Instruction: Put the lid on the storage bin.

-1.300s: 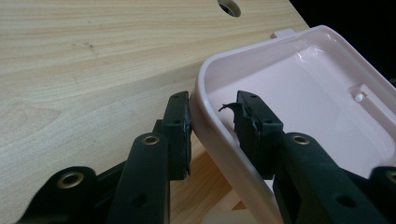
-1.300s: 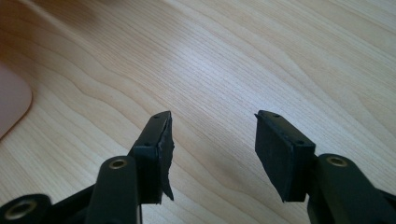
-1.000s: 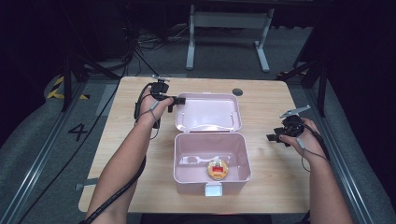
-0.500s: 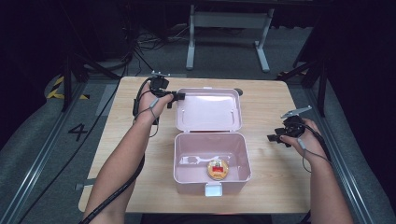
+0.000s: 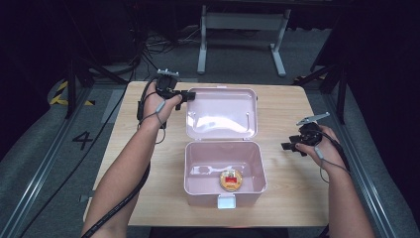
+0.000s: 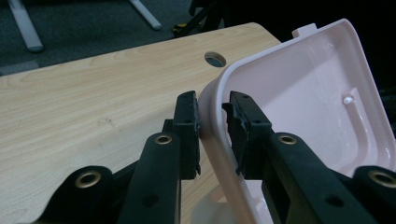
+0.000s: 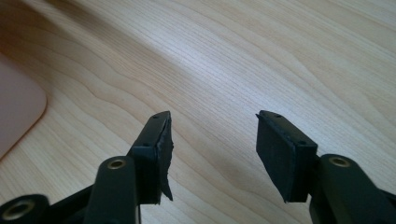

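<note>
Left gripper (image 6: 212, 123) pinches the rim of the pink lid (image 5: 221, 113) at its far-left corner, jaws just closing on it; box (image 5: 225, 171) sits mid-table; right gripper (image 7: 212, 156) spread, idle — swing the lid slowly along its hinge arc; don't twist.

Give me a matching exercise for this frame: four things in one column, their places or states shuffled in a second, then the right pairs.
Things:
1. left hand-held gripper
2. right hand-held gripper
3. pale pink plastic box lid
4. round gold-rimmed red object

States:
A. lies inside the pink plastic box
B. jaws apart above bare light wooden table
C. swung open, raised behind the box
D. clamped on the lid's rim corner

Pairs: 1-D, 2-B, 3-C, 4-A
</note>
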Motion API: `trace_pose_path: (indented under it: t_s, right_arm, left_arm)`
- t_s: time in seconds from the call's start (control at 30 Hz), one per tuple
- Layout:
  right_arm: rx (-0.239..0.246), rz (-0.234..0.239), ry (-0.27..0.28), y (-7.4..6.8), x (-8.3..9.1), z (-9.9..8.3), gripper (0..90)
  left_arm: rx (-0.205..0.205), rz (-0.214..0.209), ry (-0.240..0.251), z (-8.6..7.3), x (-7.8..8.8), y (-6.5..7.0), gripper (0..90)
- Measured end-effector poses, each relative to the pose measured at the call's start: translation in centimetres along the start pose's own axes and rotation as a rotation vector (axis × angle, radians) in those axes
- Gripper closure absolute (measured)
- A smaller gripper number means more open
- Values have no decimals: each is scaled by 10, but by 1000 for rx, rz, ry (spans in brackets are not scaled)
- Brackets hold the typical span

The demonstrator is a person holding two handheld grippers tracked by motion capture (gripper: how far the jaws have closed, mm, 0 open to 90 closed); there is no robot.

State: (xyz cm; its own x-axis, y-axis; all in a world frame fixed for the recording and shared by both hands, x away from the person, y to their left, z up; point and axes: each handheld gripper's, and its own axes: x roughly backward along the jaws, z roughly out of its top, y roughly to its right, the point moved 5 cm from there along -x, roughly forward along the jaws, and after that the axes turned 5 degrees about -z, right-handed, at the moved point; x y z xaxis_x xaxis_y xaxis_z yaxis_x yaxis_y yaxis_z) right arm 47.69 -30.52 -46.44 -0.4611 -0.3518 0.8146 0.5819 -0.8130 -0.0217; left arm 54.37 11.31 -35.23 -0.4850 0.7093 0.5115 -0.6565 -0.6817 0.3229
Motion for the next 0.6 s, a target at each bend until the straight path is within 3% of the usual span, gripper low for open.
trace_pose_path:
  t_s: [0.27, 0.33, 0.6]
  right_arm:
    - [-12, 21, 17, -7, 4, 5, 506]
    - [-16, 26, 16, -9, 6, 6, 516]
    - [-35, 77, 2, -24, 18, 12, 618]
  left_arm:
    - [-47, -11, 20, 7, 12, 10, 751]
    - [-43, -11, 22, 8, 14, 12, 753]
    - [-101, -19, 38, 12, 26, 25, 756]
